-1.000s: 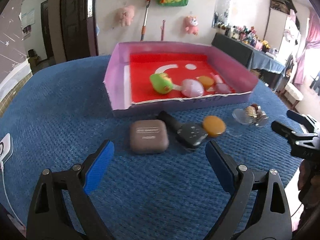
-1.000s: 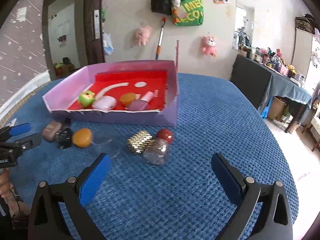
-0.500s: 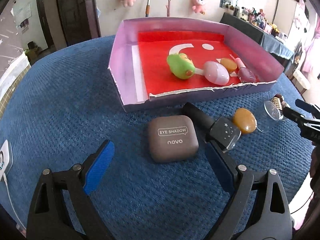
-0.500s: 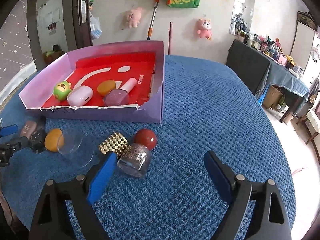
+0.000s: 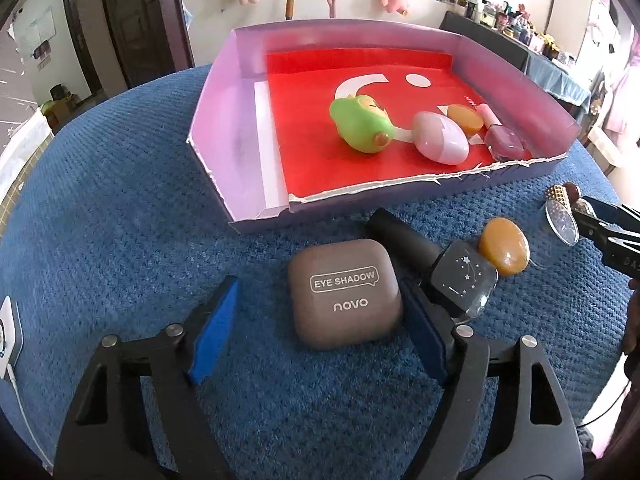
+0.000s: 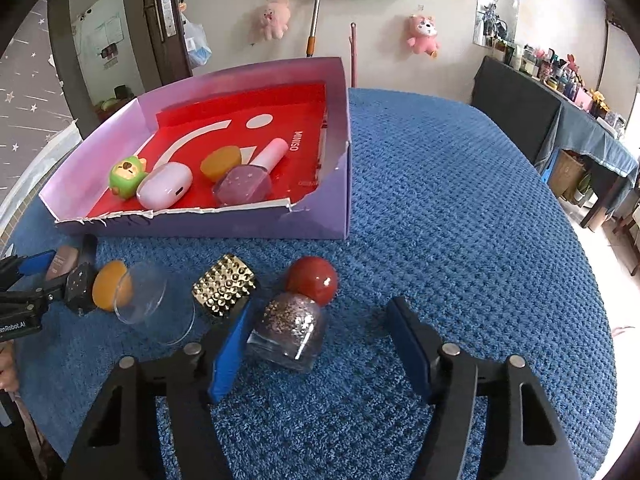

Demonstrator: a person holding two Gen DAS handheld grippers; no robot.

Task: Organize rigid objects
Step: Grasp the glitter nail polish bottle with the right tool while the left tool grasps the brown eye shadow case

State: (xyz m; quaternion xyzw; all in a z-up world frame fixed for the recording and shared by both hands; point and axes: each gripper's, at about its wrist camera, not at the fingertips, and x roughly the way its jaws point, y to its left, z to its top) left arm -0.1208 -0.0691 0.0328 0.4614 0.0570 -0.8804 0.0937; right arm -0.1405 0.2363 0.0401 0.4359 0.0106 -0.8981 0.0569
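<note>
My left gripper (image 5: 320,328) is open and straddles the brown eye shadow case (image 5: 345,292) on the blue tablecloth; its right pad sits close to the case's side. Beside the case lie a black nail polish bottle (image 5: 460,280) and an orange puff (image 5: 504,250). My right gripper (image 6: 320,344) is open around a glitter bottle (image 6: 292,330) with a red round cap (image 6: 312,280). A gold studded cap (image 6: 224,290) and a clear lid (image 6: 148,300) lie to its left. The purple tray (image 6: 336,184) with a red floor holds a green toy (image 5: 362,128), a pink case (image 5: 440,138), an orange puff and a pink polish bottle (image 6: 248,184).
The tray's near wall (image 5: 400,196) is torn and low. The left gripper shows at the left edge of the right wrist view (image 6: 24,284). A white charger with its cable (image 5: 6,340) lies at the table's left edge. A dark side table (image 6: 520,116) stands at the right.
Both grippers have moved forward and down. The left one now straddles the eye shadow case, the right one the glitter bottle. Nothing has been picked up.
</note>
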